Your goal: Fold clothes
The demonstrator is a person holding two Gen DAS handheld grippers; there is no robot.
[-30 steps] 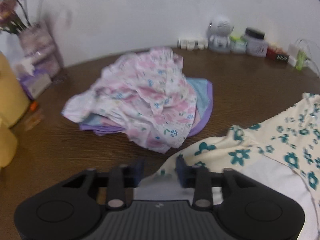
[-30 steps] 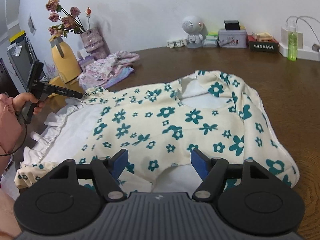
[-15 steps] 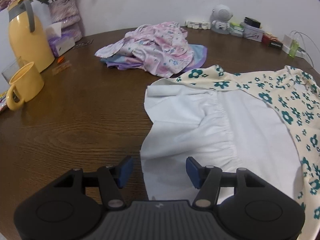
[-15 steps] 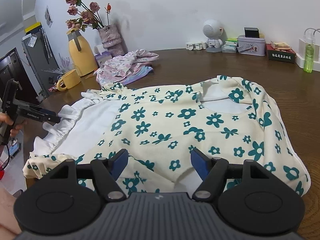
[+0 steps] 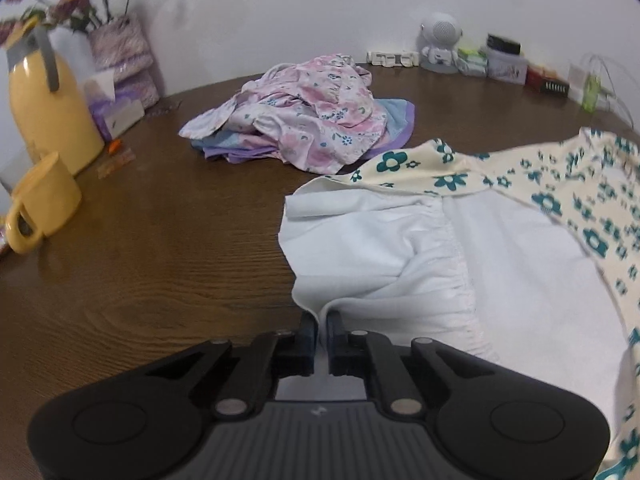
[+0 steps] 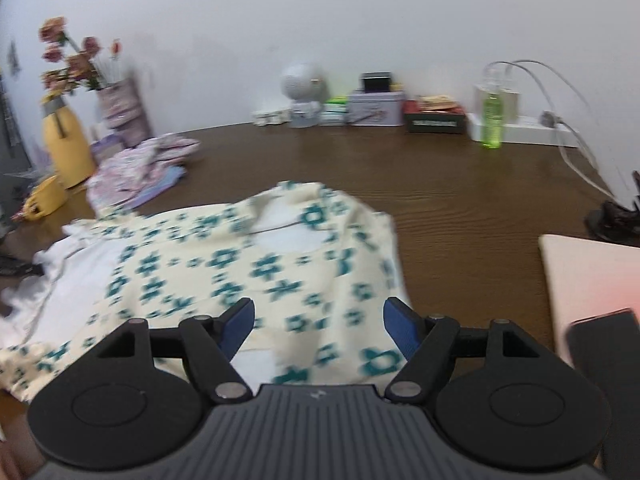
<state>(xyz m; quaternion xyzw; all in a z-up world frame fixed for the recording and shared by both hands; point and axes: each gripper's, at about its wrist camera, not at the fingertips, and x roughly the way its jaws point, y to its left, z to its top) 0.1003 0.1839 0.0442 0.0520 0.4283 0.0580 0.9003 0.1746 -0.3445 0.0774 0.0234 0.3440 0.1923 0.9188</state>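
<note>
The flowered garment [image 6: 224, 276] — cream with teal blossoms, its white lining [image 5: 500, 280] turned up along one side — lies spread on the brown table [image 5: 160, 240], filling the 3 to 5 o'clock part of the left wrist view and the centre of the right wrist view. It looks unfolded as yet: neckline open at 12 o'clock in the right view, hem ruffle loose. The left gripper [image 5: 319, 330] has its fingers pinched together on a fold of the white hem edge, so the first fold seems about to begin. The right gripper [image 6: 318, 320] hovers above the near edge with fingers well apart and no cloth between them; that view is blurred.

At 12 o'clock from the left gripper a rumpled pink floral piece [image 5: 312, 120] sits on a lilac and blue stack [image 5: 384, 128] — whether that stack is finished folding I cannot tell.

Containers: a yellow jug [image 5: 48, 108] and yellow mug [image 5: 40, 204] at 9 to 10 o'clock, contents hidden; a patterned vase [image 6: 120, 108] holding dried flowers; a green bottle [image 6: 491, 120] by the wall.
</note>
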